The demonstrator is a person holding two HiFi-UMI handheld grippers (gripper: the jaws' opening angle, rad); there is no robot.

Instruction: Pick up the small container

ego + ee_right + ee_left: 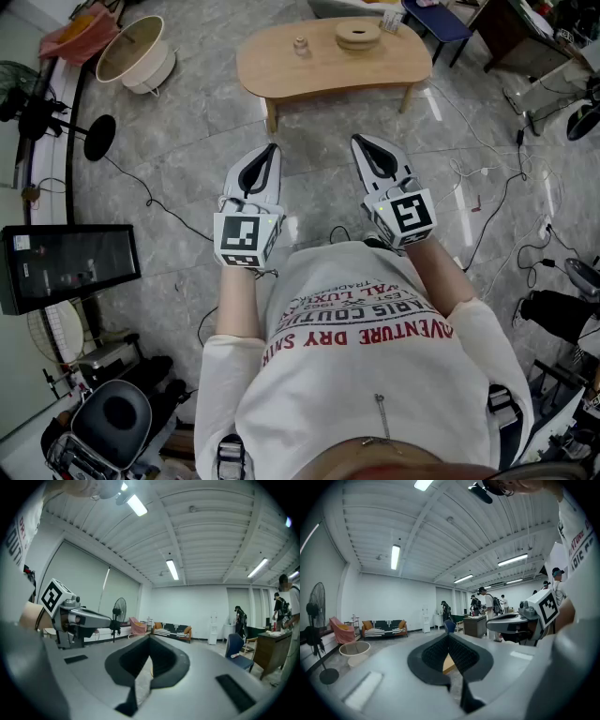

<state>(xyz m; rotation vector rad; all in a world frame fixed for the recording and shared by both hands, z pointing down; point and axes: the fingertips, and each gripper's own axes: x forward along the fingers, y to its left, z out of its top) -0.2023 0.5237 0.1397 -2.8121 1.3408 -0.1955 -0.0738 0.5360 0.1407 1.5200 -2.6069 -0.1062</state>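
Two shut claws (273, 148) (359, 140), wooden table (281, 67) ahead, cables (150, 201)

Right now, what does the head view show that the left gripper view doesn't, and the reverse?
Only the head view: the small container standing on the wooden table, a round wooden piece near it, and a dark screen at left. Only the left gripper view: ceiling lights, a sofa, and people across the room. Both: the left gripper, shut and empty, the right gripper beside it, the pale round tub, and some of the table.
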